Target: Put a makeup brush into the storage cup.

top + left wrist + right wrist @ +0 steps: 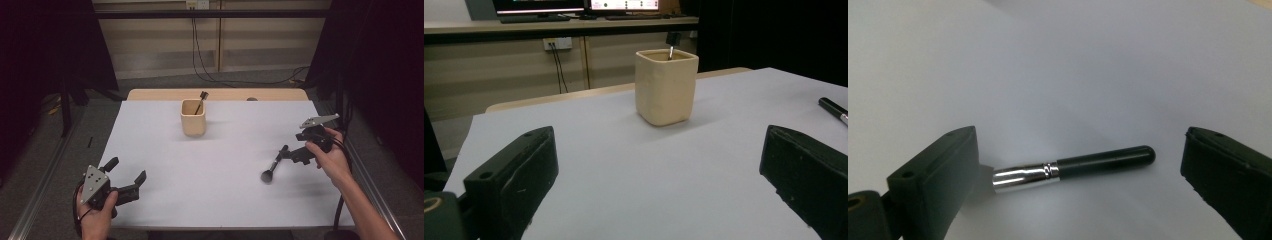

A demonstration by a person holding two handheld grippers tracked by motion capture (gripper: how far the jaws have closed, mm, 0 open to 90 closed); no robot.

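your right gripper (292, 154) is the nearer one, its jaws spread wide and empty around the makeup brush (1073, 167), which lies flat on the white table (220, 175). in the right gripper view the brush's long axis runs straight across the gap, silver ferrule by 1 jaw, handle tip toward the other. your left gripper (125, 176) idles open and empty. farther back stands the beige cup (193, 117) with 1 brush (201, 101) in it.
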